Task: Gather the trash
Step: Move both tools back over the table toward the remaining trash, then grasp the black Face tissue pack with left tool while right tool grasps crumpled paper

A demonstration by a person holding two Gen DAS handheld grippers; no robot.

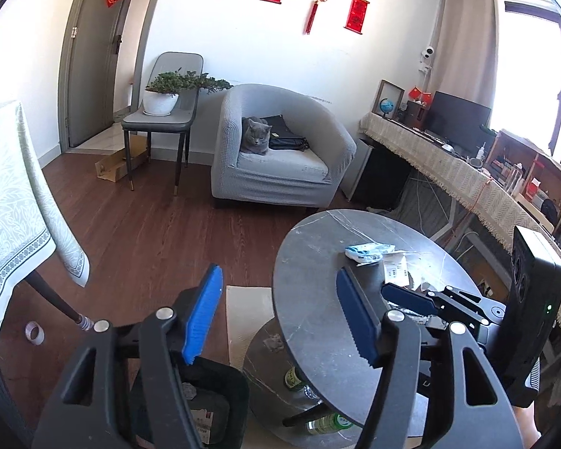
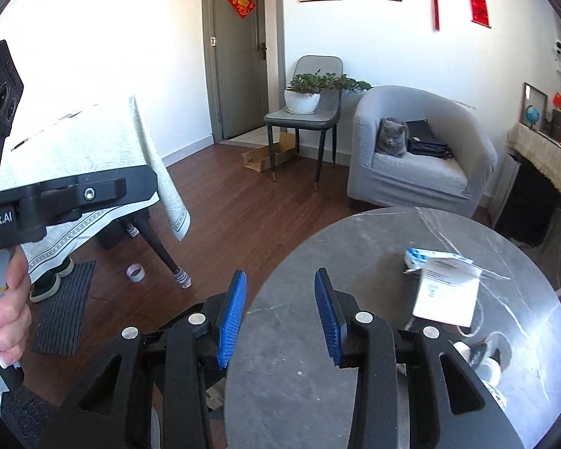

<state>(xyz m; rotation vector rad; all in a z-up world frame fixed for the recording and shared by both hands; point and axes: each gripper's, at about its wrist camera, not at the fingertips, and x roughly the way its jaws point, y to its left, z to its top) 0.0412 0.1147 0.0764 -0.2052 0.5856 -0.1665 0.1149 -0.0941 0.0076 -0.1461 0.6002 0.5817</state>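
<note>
Both claws gaping, empty: left claw (image 1: 278, 316), right claw (image 2: 280, 316). Wrappers (image 2: 443, 280) uncollected on counter (image 2: 318, 355) at 2 o'clock (bin (image 1: 209, 404) partly filled).

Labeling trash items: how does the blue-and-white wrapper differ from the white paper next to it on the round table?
The blue-and-white wrapper is crumpled and bunched; the white paper is a flat, roughly rectangular sheet. The wrapper carries blue colouring; the paper is white with small dark print. The wrapper lies farther from the right gripper, the paper nearer, partly covering it. Both rest on the round table, ungripped.
</note>
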